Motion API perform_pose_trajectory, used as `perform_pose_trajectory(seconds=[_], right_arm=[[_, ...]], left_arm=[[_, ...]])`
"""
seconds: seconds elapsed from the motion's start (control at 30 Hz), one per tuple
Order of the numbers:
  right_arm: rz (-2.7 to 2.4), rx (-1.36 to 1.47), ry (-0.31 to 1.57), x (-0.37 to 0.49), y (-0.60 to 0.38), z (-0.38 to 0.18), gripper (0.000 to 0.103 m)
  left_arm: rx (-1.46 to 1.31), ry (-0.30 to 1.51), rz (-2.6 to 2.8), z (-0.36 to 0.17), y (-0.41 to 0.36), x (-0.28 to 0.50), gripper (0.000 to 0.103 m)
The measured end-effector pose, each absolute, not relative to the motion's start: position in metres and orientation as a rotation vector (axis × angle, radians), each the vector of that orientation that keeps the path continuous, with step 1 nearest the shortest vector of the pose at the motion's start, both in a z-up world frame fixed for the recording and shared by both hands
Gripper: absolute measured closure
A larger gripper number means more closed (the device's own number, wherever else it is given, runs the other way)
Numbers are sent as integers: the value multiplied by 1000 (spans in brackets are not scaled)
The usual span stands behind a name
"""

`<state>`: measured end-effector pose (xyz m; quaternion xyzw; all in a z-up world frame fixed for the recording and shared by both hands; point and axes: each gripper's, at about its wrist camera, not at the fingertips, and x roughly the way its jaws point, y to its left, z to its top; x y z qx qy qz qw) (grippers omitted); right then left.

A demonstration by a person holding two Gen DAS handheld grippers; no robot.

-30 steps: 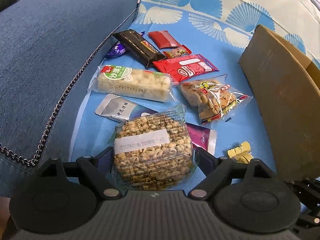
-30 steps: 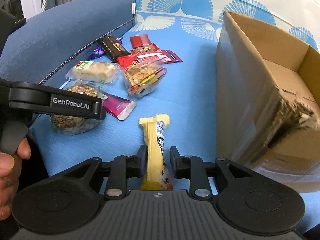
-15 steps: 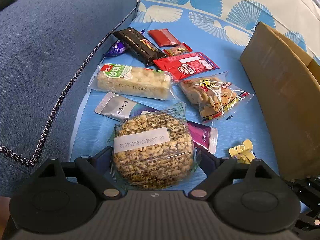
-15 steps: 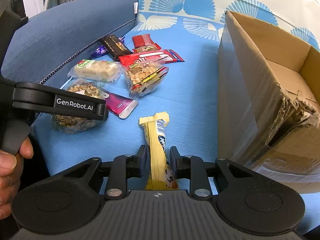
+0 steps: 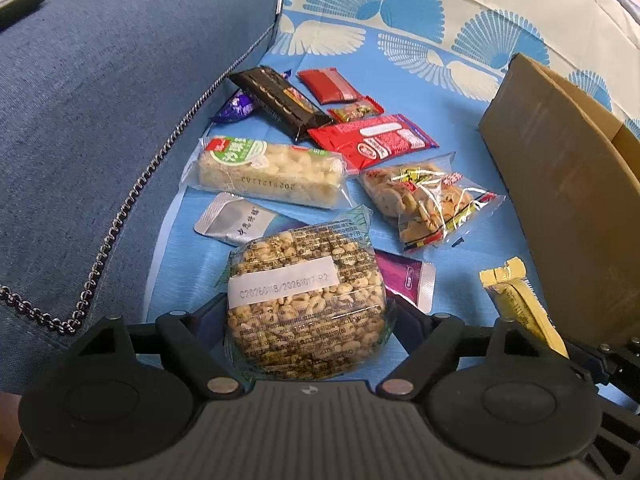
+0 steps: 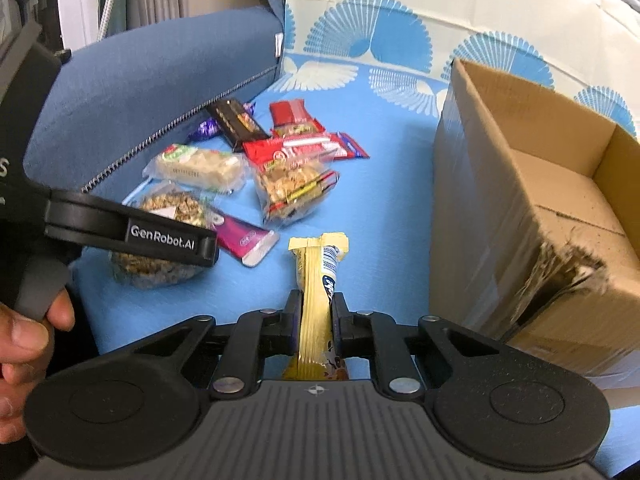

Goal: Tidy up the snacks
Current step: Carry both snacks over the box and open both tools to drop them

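A round puffed-grain cake (image 5: 306, 300) in clear wrap lies on the blue sheet between the fingers of my left gripper (image 5: 306, 312). Its jaws are closing, with the pads at the wrapper's edges and no squeeze visible. My right gripper (image 6: 318, 312) is shut on a long yellow snack bar (image 6: 316, 280), which sticks out forward, raised off the sheet. In the left wrist view that bar (image 5: 520, 304) stands tilted at the lower right. An open cardboard box (image 6: 520, 184) sits just right of it, its inside bare as far as I can see.
Several more snacks lie behind the cake: a pale rice bar (image 5: 272, 172), a cracker bag (image 5: 424, 200), a red wafer pack (image 5: 376, 144), a dark chocolate bar (image 5: 280, 100), and silver (image 5: 236, 220) and magenta (image 5: 408, 276) sachets. A blue sofa arm (image 5: 100, 120) borders the left.
The right gripper's jaws have closed tight onto the yellow bar and raised it off the sheet. The left gripper's fingers have drawn slightly closer to the cake; the cake has not moved.
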<state>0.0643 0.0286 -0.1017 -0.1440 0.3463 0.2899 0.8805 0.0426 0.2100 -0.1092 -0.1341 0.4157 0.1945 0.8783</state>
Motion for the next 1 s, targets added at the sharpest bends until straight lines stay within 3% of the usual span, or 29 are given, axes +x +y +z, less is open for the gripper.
perform_pose_trajectory(seconds=[0.5, 0.7, 1.0], right_arm=[[618, -148, 581, 49, 3, -64, 88], [666, -109, 442, 41, -11, -39, 88], [616, 41, 340, 63, -45, -7, 88]], left_arm=[[-351, 642, 375, -70, 205, 4, 17], [-325, 556, 348, -52, 192, -14, 18], [-281, 546, 310, 2, 175, -11, 19]])
